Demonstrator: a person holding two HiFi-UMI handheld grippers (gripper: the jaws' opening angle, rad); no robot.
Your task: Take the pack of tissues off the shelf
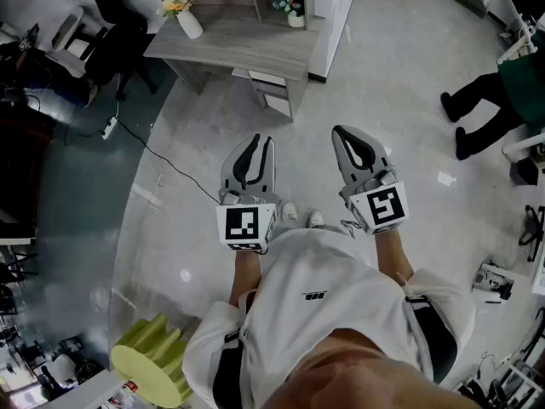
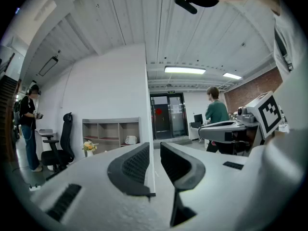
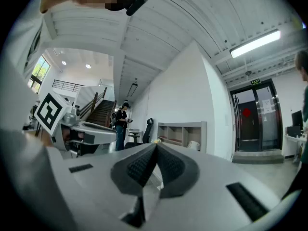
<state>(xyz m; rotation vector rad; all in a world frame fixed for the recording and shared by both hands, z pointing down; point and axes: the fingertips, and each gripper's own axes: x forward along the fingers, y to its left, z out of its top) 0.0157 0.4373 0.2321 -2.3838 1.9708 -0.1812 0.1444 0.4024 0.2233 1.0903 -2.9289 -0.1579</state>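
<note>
The pack of tissues (image 2: 131,139) is a small, white, soft-looking lump. It sits in a box-shaped hole of the gray shelf (image 2: 110,121), left of the middle of the left gripper view, well apart from both grippers. Both are held out side by side. The left gripper (image 1: 260,143) has its dark bumpy pads a little apart, with nothing between them. The right gripper (image 1: 341,132) has its pads pressed together.

The right tongs (image 3: 155,146) are pointing across the room, their ribbed pads (image 3: 138,166) pressing together at the tips with nothing between them. Beyond them the shelf (image 3: 180,134) is standing against the white wall (image 3: 178,95), with the white pack of tissues (image 3: 194,145) sitting in its right-hand compartment. Farther left a person (image 3: 121,124) is standing by a staircase (image 3: 98,110), near a black office chair (image 3: 147,128).
</note>
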